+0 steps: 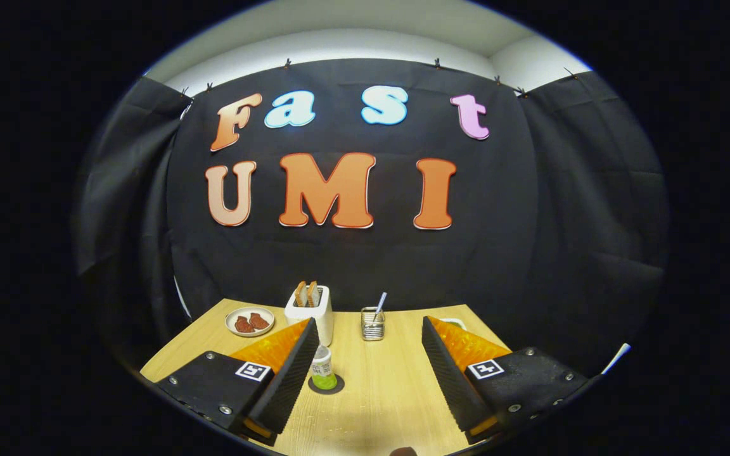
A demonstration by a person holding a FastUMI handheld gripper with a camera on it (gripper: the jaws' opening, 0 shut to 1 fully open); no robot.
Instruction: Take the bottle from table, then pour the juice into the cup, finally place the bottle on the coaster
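Now | fingers spread wide, holding nothing | bottle upright on the dark coaster, just beside the left finger | no cup made out | judged: withdraw straight back, avoid clipping the bottle; toaster and utensil holder stand beyond on the desk.

The light falls from above: the white ceiling strip glows and the wooden table is evenly bright, with soft, short shadows. The black cloth wall stays dim. Fisheye bending curves the table's edges; focus is sharp.
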